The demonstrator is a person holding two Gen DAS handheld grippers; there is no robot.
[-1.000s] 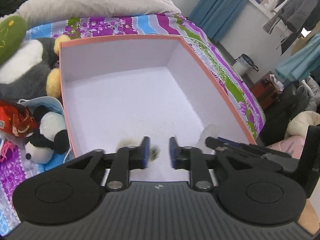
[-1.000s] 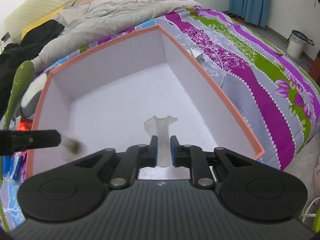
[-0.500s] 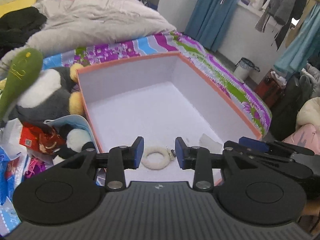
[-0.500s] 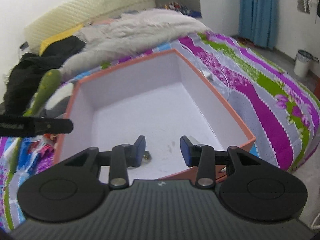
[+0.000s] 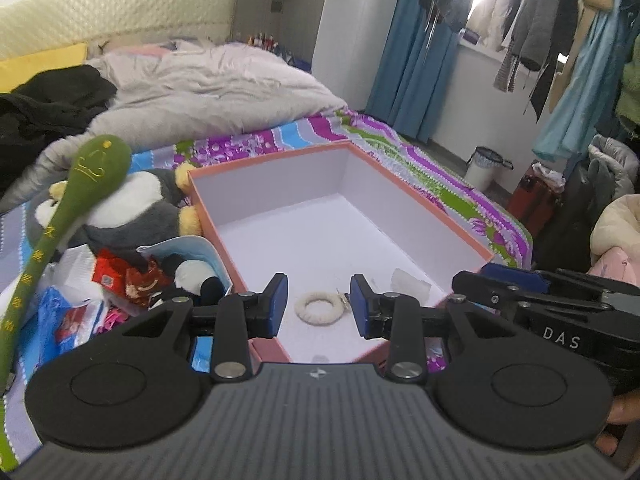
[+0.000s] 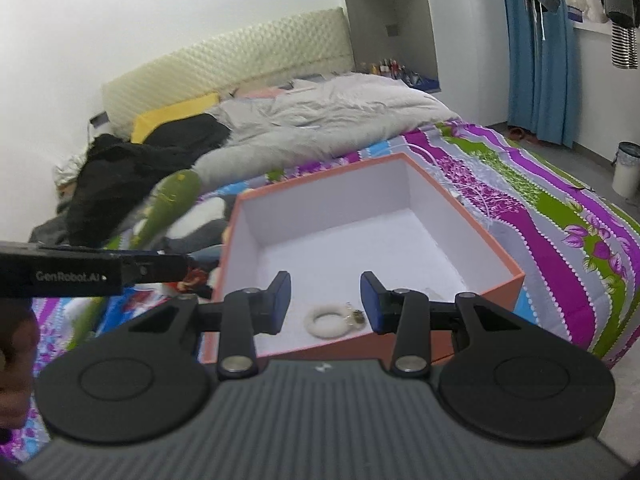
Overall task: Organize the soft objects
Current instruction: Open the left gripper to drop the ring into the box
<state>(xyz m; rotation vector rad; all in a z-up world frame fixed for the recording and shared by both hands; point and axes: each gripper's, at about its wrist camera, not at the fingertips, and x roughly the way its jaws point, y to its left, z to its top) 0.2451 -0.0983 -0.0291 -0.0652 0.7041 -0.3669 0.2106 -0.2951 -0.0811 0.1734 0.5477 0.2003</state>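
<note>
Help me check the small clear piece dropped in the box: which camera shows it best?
The left wrist view: the clear piece lies unobstructed near the box's right wall, beside the white ring. The right wrist view hides it almost wholly behind that tool's finger.

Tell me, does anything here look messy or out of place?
Yes. Plush toys and crumpled wrappers lie heaped on the bedspread left of the orange box, which holds only a fluffy white ring and a small translucent piece.

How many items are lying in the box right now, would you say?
2: a fuzzy white ring near the box's front wall, and a pale translucent piece toward its front right corner. More may be hidden.
</note>
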